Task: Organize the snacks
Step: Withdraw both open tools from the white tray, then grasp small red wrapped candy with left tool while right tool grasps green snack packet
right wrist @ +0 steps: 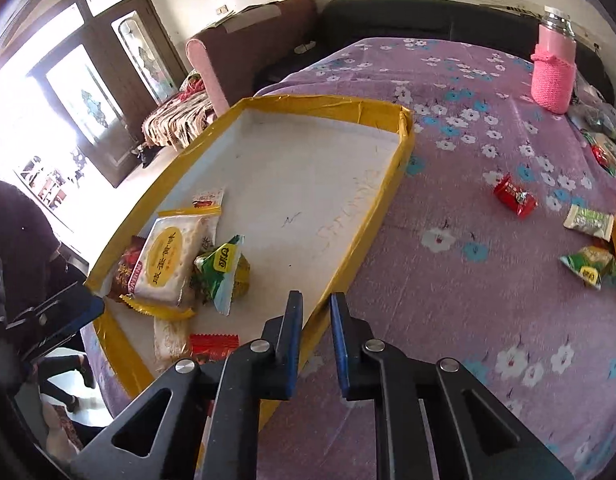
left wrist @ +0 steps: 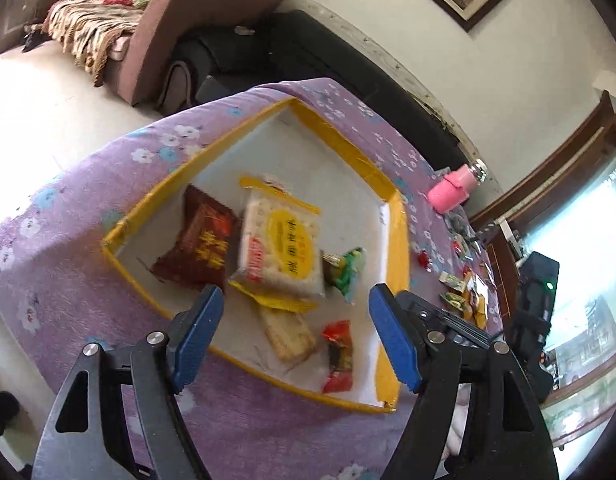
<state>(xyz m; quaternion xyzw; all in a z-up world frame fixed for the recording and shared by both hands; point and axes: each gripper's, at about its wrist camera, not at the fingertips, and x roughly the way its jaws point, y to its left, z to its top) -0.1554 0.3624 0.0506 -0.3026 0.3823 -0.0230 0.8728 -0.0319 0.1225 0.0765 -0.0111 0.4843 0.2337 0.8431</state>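
Note:
A shallow white tray with yellow-taped walls (left wrist: 332,132) (right wrist: 392,192) lies on a purple flowered cloth. In it are a large white-and-yellow cracker pack (left wrist: 281,248) (right wrist: 163,256), a brown packet (left wrist: 199,246) (right wrist: 121,270), a green packet (left wrist: 350,272) (right wrist: 217,272), a beige biscuit pack (left wrist: 287,334) and a red candy (left wrist: 340,356) (right wrist: 213,346). My left gripper (left wrist: 295,312) is open and empty above the tray's near part. My right gripper (right wrist: 316,308) hangs over the tray's right wall, jaws a narrow gap apart, nothing between them.
Loose snacks lie on the cloth right of the tray: a red candy (right wrist: 514,196), a pale green packet (right wrist: 588,222), a green packet (right wrist: 590,266) and several more at the far right (left wrist: 468,296). A pink knitted bottle (right wrist: 554,68) (left wrist: 452,190) stands at the back. Sofas stand behind the table.

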